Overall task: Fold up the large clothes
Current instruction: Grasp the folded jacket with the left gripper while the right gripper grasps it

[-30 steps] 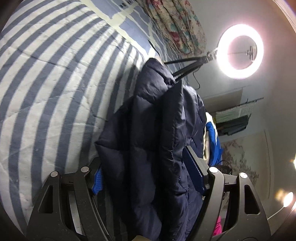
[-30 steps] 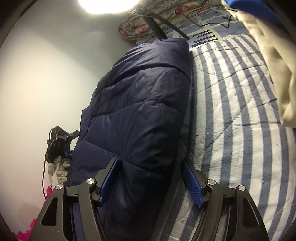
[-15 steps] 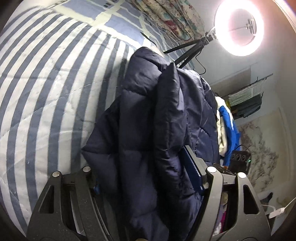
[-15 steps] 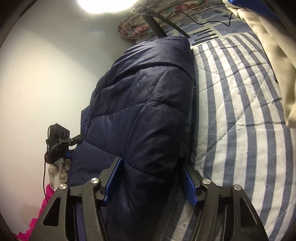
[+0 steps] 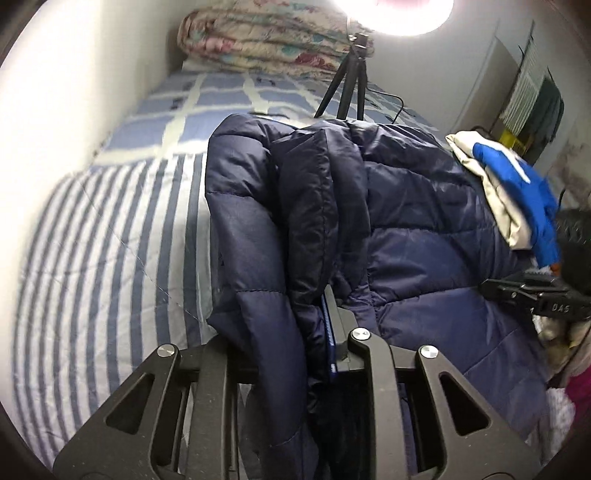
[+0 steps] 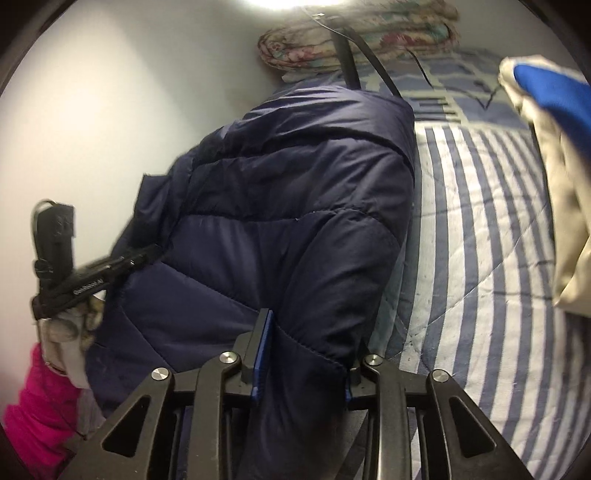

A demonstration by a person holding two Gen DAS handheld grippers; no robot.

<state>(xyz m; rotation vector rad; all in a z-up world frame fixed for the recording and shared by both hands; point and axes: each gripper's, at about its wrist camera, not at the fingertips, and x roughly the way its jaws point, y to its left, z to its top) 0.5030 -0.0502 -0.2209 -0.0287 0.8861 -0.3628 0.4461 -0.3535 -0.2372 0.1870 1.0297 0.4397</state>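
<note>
The navy jacket (image 5: 388,229) lies bunched on the striped bed (image 5: 110,240). The left claw (image 5: 280,343) is clenched on a thick fold rising toward 12 o'clock. The right claw (image 6: 303,369) likewise grips padded fabric (image 6: 295,206), the bed at 3 o'clock.

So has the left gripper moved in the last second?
Yes. The left gripper, shut on the navy jacket, has swung round: the ring light shifted from upper right to top centre.
</note>
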